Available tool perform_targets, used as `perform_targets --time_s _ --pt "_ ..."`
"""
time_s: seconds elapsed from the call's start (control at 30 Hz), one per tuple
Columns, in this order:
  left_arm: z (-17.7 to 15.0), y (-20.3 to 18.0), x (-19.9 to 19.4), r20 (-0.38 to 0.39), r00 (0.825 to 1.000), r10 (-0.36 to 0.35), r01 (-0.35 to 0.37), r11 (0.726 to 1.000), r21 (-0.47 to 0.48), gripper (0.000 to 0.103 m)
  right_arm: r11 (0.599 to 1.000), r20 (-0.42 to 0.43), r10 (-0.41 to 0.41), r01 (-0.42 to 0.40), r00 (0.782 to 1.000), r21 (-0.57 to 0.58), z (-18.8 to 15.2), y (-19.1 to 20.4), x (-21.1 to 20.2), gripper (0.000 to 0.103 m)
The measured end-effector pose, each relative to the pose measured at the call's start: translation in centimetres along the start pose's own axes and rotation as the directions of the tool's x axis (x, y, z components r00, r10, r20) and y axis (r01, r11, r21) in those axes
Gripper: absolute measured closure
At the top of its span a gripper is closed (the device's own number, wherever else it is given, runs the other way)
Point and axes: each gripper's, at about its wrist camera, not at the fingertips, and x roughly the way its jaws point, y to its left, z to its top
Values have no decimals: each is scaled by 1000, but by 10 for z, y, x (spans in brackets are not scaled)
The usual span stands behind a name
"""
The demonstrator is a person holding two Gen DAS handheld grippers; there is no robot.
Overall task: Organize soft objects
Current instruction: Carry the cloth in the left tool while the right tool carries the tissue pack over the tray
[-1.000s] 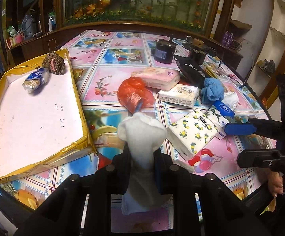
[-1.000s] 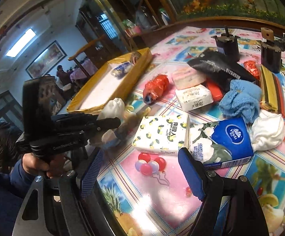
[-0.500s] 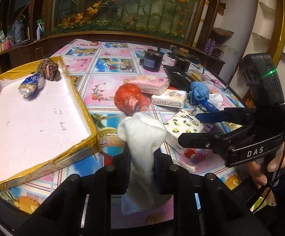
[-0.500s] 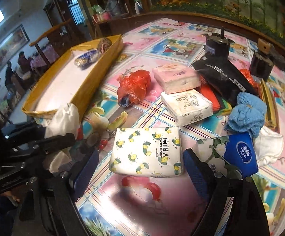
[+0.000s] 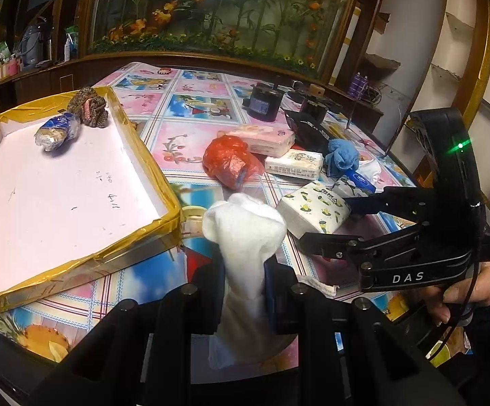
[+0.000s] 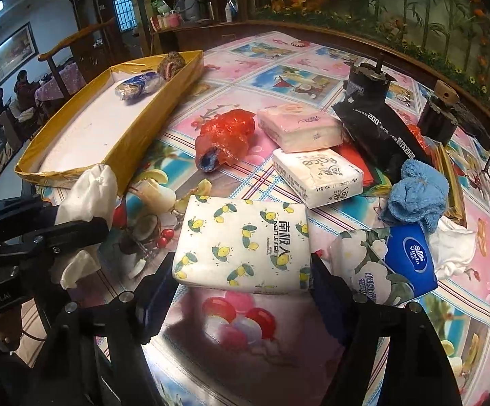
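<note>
Left wrist view: yellow tray (image 5: 163,182) holds two bundles; left claw (image 5: 243,291) grips white cloth (image 5: 245,230); right claw (image 6: 241,291) wide

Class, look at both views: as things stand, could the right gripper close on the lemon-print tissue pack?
Probably yes. The right gripper is open, its fingers flanking the near end of the lemon-print tissue pack, with nothing between them; the blue tissue pack sits close alongside.

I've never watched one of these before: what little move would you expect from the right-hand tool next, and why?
Probably closing. The right gripper is open, its fingers either side of the lemon-print tissue pack's near edge, not yet squeezing. The left gripper already holds a white sock beside the yellow tray.
</note>
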Motion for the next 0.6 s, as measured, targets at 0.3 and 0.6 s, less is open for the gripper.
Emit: perform_targets --time_s 0.3,0.6 --pt "13 2 -6 21 1000 8 -8 1000 -9 84 998 121 50 -53 991 16 -1 -5 -36 25" --pt "23 9 -14 36 999 35 -34 999 -18 84 996 147 82 -88 986 33 8 -14 -39 25"
